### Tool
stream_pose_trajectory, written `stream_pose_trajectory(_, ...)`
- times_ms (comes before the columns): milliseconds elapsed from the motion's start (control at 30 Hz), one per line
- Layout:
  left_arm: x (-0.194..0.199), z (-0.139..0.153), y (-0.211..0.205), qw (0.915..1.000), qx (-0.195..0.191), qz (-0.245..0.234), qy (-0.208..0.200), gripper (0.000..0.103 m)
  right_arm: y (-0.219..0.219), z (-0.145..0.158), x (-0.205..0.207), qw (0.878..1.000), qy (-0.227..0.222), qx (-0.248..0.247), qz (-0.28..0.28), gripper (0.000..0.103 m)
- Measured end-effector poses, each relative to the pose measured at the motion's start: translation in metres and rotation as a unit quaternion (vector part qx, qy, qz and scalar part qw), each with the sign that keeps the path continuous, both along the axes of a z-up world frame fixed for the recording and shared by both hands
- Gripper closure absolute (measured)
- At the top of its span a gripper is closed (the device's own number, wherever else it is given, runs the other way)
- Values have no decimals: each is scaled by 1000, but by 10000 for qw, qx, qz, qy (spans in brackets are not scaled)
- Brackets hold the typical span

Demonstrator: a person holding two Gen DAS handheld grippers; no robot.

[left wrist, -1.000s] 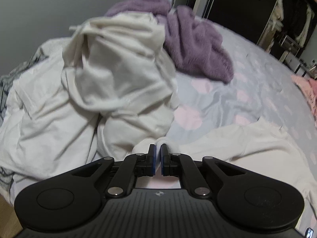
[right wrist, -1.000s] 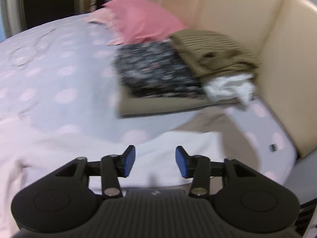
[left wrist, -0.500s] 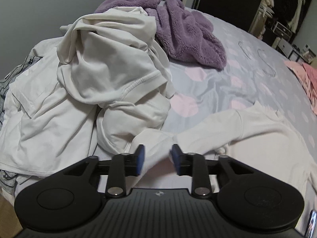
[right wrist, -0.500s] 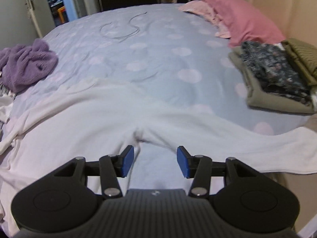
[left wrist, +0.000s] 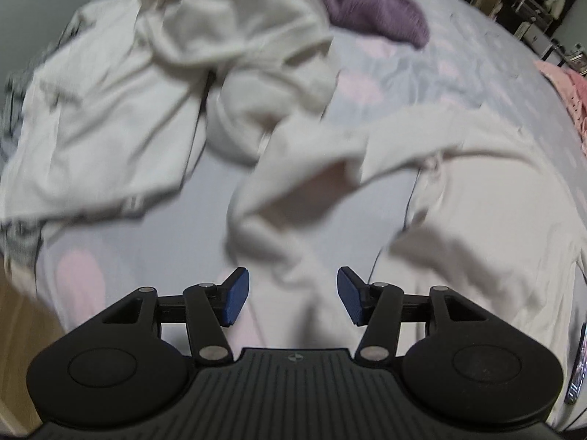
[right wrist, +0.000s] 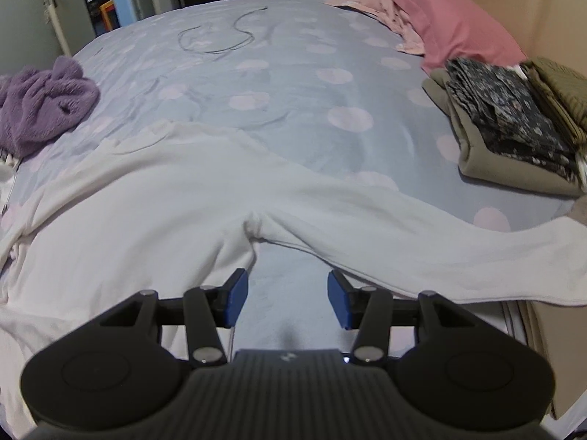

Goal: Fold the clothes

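Observation:
A white long-sleeved garment (right wrist: 154, 201) lies spread across the near part of the bed; it also shows in the left wrist view (left wrist: 477, 201). One sleeve (right wrist: 477, 256) runs to the right edge of the bed. The other sleeve (left wrist: 293, 198) lies crumpled in front of my left gripper (left wrist: 289, 295), which is open and empty just above it. My right gripper (right wrist: 283, 299) is open and empty over bare sheet just below the armpit fold of the garment.
A heap of cream clothes (left wrist: 165, 84) lies at the left, with a purple fleece (right wrist: 40, 102) behind it. Folded clothes (right wrist: 513, 128) are stacked at the right beside a pink pillow (right wrist: 447, 25). The bed sheet (right wrist: 293, 84) is blue with pink dots.
My left gripper let go of the sleeve, opened wide and moved lower over it. My right gripper swung left from the folded stack to the garment's armpit and stayed open.

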State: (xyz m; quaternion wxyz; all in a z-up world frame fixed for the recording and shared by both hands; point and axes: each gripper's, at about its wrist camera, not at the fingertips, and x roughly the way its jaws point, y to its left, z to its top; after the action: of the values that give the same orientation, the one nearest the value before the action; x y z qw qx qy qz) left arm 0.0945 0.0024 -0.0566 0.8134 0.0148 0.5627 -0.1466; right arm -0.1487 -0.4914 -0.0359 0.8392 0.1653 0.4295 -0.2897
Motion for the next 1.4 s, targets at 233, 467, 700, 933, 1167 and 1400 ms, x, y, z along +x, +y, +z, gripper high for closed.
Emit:
stream_pose_trajectory(233,-3,-20,4,9992,63,87,390,52,10,-3,0,9998,91,-31,163,51)
stream_pose_trajectory(467,-9,-52,-10,9949,-174,8,993,92,10,-3,-3,9998,132,-94,126,51)
stream_pose_trajectory(700,-19,0,-15,9993,-291,-235,-76,103,0,1,-15,9998,41,-110,-138,51)
stream_pose_trajectory(933,16,106,22,9878,-614,194,-1417,103,-14,2,-21,9989,-74,144,-447,51)
stream_pose_trajectory(1167,58,183,50,9771,-553,402,-2017,103,-16,2,-19,9989,-60,121,-449,51)
stream_pose_trajectory(1400,61,129,46,9914,-605,343,-1106,90,-19,0,-17,9987,-11,101,-501,51)
